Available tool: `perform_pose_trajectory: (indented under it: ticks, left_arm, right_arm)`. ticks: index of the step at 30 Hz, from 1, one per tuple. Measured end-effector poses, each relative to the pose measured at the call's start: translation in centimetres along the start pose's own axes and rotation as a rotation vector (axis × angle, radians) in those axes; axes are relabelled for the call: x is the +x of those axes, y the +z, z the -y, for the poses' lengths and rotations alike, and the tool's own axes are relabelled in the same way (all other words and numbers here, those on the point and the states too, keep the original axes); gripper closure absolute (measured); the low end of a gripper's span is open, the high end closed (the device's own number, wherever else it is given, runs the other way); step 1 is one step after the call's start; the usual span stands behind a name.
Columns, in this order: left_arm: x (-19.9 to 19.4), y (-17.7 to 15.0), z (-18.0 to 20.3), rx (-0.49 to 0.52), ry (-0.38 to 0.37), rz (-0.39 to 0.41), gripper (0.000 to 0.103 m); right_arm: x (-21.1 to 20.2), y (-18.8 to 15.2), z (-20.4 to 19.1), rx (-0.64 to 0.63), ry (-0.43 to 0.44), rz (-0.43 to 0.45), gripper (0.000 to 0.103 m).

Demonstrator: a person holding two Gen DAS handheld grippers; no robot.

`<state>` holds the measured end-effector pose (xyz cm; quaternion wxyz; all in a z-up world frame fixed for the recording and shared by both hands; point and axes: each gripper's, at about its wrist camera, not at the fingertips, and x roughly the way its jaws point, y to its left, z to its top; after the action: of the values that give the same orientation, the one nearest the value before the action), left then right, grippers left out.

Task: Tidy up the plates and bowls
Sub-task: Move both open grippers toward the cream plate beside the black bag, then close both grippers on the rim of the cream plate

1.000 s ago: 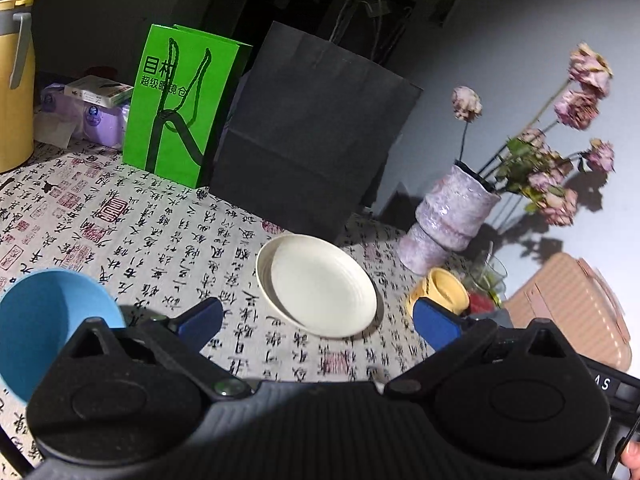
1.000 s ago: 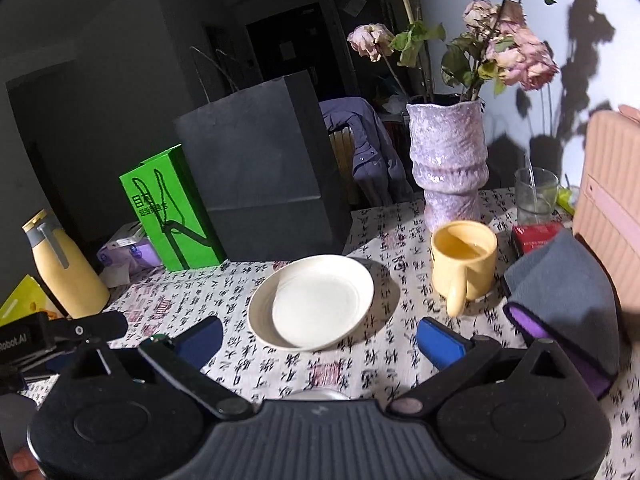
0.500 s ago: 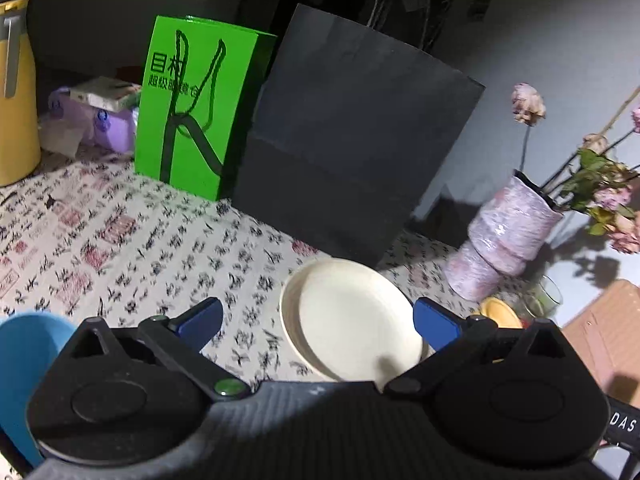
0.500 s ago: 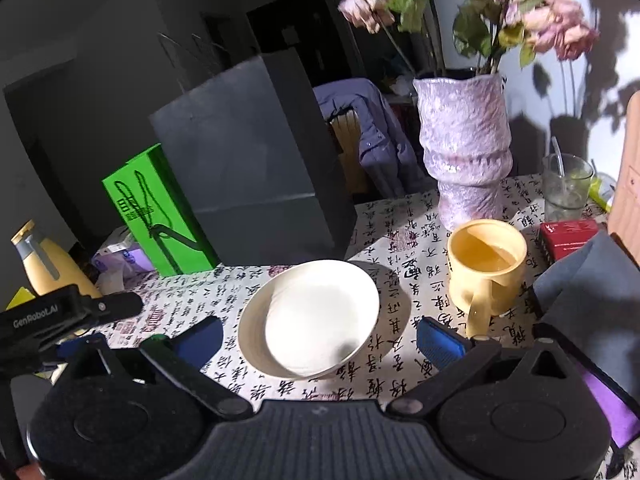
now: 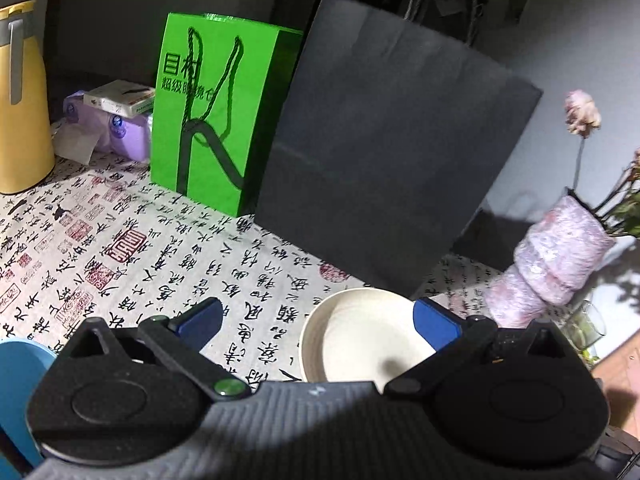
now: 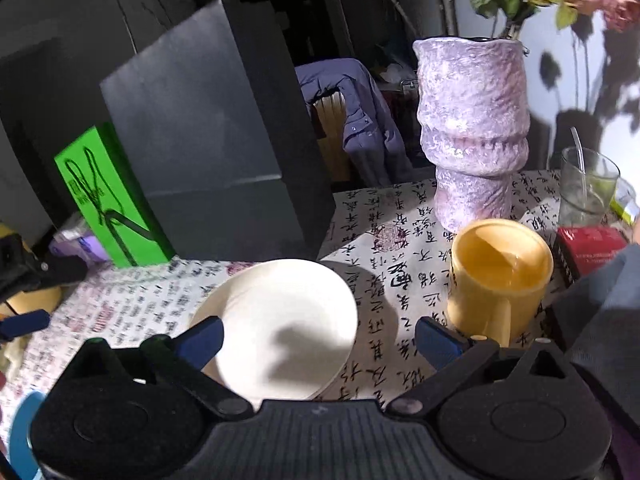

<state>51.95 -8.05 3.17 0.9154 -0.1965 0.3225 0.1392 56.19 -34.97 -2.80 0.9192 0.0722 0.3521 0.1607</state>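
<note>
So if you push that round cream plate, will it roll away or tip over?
Probably neither. The round cream plate sits flat on the printed tablecloth, so it would likely slide, perhaps dragging the cloth. Its glossy, hard-looking surface suggests it is stiff, maybe slippery to pinch, and likely breakable if dropped.

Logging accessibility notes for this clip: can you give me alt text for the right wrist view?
The open right tool hovers over a white plate on a calligraphy-print tablecloth. A yellow mug sits right of the plate, with a purple vase and dark paper bag behind.
</note>
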Motion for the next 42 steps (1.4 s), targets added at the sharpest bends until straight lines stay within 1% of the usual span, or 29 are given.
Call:
perform_pose_trajectory:
  ticks: [2, 6, 9, 12, 16, 21, 22, 24, 27, 28, 30, 34, 36, 38, 42]
  left_arm:
    - [1.0, -0.1, 0.4, 0.006, 0.042, 0.000, 0.000]
    - [2.9, 0.0, 0.9, 0.008, 0.086, -0.019, 0.000]
    - [3.8, 0.1, 1.2, 0.011, 0.105, -0.041, 0.000]
    - [4.2, 0.1, 1.5, 0.036, 0.103, -0.039, 0.000]
    - [5.2, -0.2, 1.8, 0.039, 0.118, -0.049, 0.000]
    - [6.4, -0.7, 2.1, 0.051, 0.140, -0.084, 0.000]
    - [6.5, -0.8, 2.1, 0.055, 0.140, -0.083, 0.000]
    - [6.6, -1.0, 2.4, 0.069, 0.151, -0.077, 0.000]
    - [7.4, -1.3, 2.7, 0.081, 0.174, -0.088, 0.000]
    - [7.7, -1.4, 2.7, 0.084, 0.182, -0.094, 0.000]
    - [8.3, -1.7, 2.9, 0.097, 0.198, -0.111, 0.000]
    - [9.5, -2.4, 3.4, 0.135, 0.234, -0.127, 0.000]
    - [9.9, -2.8, 3.5, 0.157, 0.255, -0.119, 0.000]
    - [10.3, -3.1, 3.6, 0.162, 0.260, -0.127, 0.000]
    - [11.2, -3.2, 3.5, 0.172, 0.273, -0.152, 0.001]
  right_arm:
    - [0.9, 0.3, -0.2, -0.019, -0.012, -0.004, 0.007]
    - [2.4, 0.7, -0.6, -0.043, -0.021, -0.013, 0.007]
    - [3.5, 0.9, -0.8, -0.067, -0.034, -0.029, 0.007]
    - [4.4, 0.3, -0.6, -0.064, -0.053, -0.039, 0.007]
    - [5.0, -0.2, 0.3, -0.038, -0.032, -0.042, 0.007]
    - [5.1, -0.8, 0.5, -0.056, -0.017, -0.022, 0.009]
    - [5.2, -0.7, 0.7, -0.056, -0.014, -0.023, 0.009]
    - [5.2, -0.6, 1.1, -0.038, -0.003, -0.020, 0.014]
    - [5.5, -0.6, 1.6, -0.018, 0.012, -0.019, 0.015]
    - [5.7, -0.6, 1.6, -0.016, 0.014, -0.021, 0.018]
    - [6.2, -0.8, 1.6, -0.016, 0.009, -0.029, 0.028]
    - [7.1, -1.1, 1.5, -0.024, 0.009, -0.053, 0.040]
    - [7.5, -1.3, 1.6, -0.024, 0.009, -0.064, 0.050]
    - [7.7, -1.3, 1.8, -0.014, 0.001, -0.066, 0.058]
    - [8.1, -1.6, 2.9, 0.024, -0.003, -0.069, 0.061]
